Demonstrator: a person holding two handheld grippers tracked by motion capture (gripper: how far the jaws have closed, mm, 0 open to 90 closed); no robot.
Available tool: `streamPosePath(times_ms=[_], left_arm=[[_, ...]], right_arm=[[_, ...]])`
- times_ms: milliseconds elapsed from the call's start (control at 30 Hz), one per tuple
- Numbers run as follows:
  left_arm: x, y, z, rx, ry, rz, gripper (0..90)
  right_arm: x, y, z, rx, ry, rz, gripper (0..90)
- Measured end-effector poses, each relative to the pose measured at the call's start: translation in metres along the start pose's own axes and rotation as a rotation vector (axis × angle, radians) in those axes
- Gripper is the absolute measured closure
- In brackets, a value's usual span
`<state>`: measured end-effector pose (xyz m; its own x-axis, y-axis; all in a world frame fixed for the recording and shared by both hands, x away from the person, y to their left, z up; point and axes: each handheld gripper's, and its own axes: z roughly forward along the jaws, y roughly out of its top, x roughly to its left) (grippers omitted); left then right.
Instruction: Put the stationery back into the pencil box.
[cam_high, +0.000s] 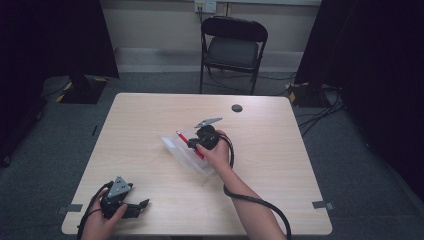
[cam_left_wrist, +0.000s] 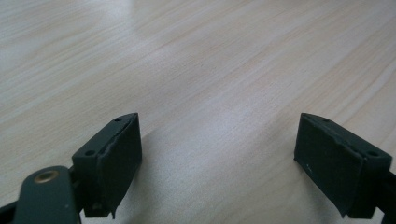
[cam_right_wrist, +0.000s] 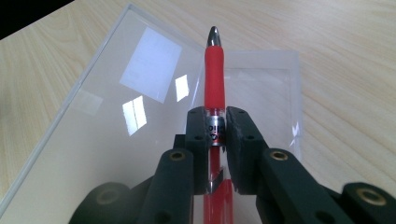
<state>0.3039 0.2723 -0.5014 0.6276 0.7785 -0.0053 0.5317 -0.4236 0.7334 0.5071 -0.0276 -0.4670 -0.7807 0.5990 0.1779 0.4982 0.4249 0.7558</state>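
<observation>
At table centre, the right gripper (cam_right_wrist: 216, 135) has its jaws clamped on a red pen (cam_right_wrist: 214, 70), tip forward, held over an open clear plastic case (cam_right_wrist: 116, 140) lying on the wooden table (cam_high: 280, 150); the pen appears lifted rather than resting in the tray, so pick-up reads as done while placing it in the case and shutting the lid seem left. Near the table's front left corner, the left gripper (cam_left_wrist: 218, 154) sits idle, jaws spread wide over bare wood, holding nothing.
</observation>
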Motion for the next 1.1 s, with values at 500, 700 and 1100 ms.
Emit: streamPosePath(times_ms=[500,700,1100], left_arm=[[-0.0003,-0.0001,-0.0002,0.001,0.003,-0.001,14.9],[-0.0003,-0.0001,-0.0002,0.001,0.003,-0.001,14.9],[-0.0003,-0.0001,-0.0002,0.001,0.003,0.0,14.9]], right_arm=[[-0.0002,-0.0051,0.0033,0.014,-0.002,0.001,79.8],[0.0,-0.0058,0.0044,0.014,-0.003,0.0,79.8],[-0.0004,-0.0043,-0.0041,0.0,-0.011,0.007,59.7]])
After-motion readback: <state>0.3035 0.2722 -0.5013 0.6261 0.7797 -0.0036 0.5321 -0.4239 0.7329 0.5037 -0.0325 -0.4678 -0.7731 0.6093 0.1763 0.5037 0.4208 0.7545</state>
